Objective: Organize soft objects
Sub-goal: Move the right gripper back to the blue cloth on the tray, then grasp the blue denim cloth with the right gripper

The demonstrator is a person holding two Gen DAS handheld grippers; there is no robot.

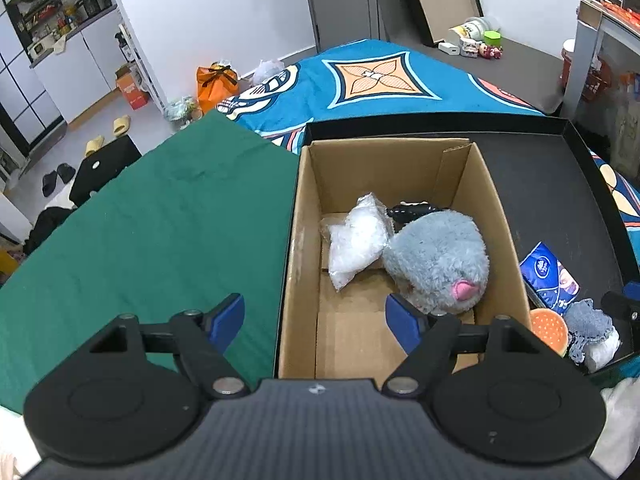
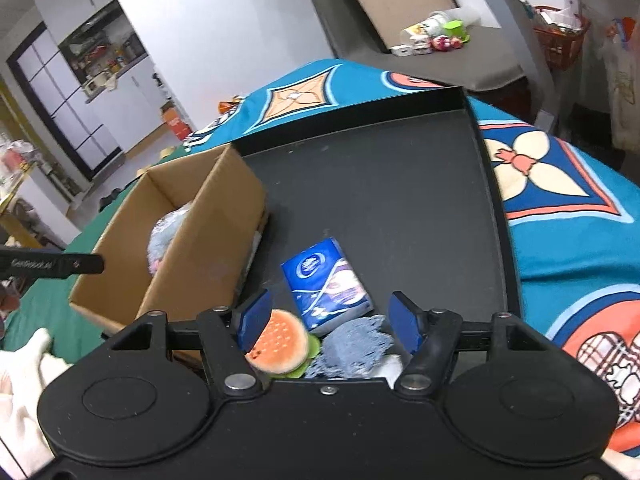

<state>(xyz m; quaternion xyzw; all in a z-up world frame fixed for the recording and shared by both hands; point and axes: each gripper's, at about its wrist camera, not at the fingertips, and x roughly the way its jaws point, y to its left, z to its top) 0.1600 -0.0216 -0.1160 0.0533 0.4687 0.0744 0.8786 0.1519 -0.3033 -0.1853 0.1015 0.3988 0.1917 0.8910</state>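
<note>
A cardboard box (image 1: 304,208) stands in a black tray (image 1: 560,184). In it lie a grey plush toy (image 1: 436,256), a clear plastic bag (image 1: 356,240) and a dark object behind them. My left gripper (image 1: 316,320) is open and empty over the box's near left wall. Right of the box on the tray lie a blue tissue pack (image 2: 326,280), a plush burger (image 2: 280,336) and a grey-blue knitted cloth (image 2: 352,346). My right gripper (image 2: 328,320) is open, low over the burger and cloth. The box also shows in the right wrist view (image 2: 200,240).
A green cloth (image 1: 160,232) covers the surface left of the box. A blue patterned bedspread (image 2: 560,216) lies around the tray. The left gripper's tip (image 2: 52,266) reaches in at the left of the right wrist view. Floor clutter is far back.
</note>
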